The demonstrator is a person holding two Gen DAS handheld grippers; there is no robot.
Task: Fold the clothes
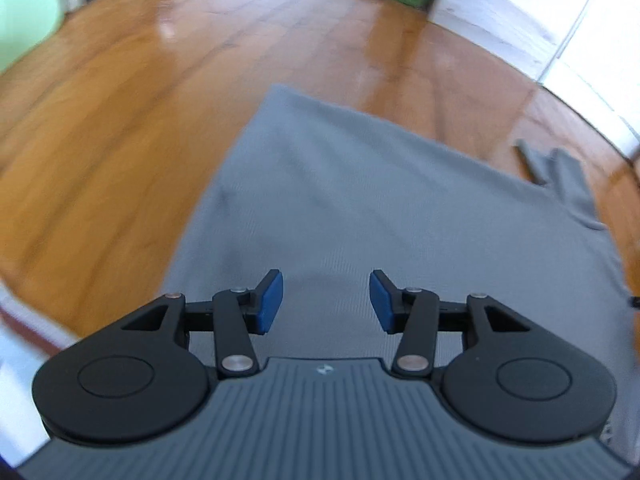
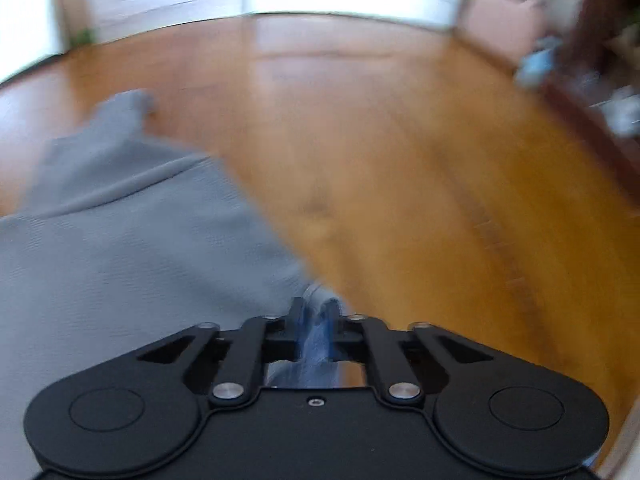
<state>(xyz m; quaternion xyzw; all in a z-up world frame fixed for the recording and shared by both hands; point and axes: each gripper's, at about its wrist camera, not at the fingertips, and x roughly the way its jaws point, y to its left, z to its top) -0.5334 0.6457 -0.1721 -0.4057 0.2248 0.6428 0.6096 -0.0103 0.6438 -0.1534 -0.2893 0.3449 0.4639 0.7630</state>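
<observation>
Left wrist view is showing the left gripper (image 1: 326,302) hanging wide open over the grey garment (image 1: 360,208), its blue pads (image 1: 270,300) parted with nothing between them, while the cloth is lying spread flat on the wooden floor (image 1: 140,100). Over on the right wrist view, the right gripper (image 2: 316,320) is pinching a bunched edge of the garment (image 2: 120,240), jaws squeezed close on the fabric, everything blurring.

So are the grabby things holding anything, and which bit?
The right gripper is shut on the grey knit garment, pinching its edge near a corner. The left gripper is open above the cloth, holding nothing.
</observation>
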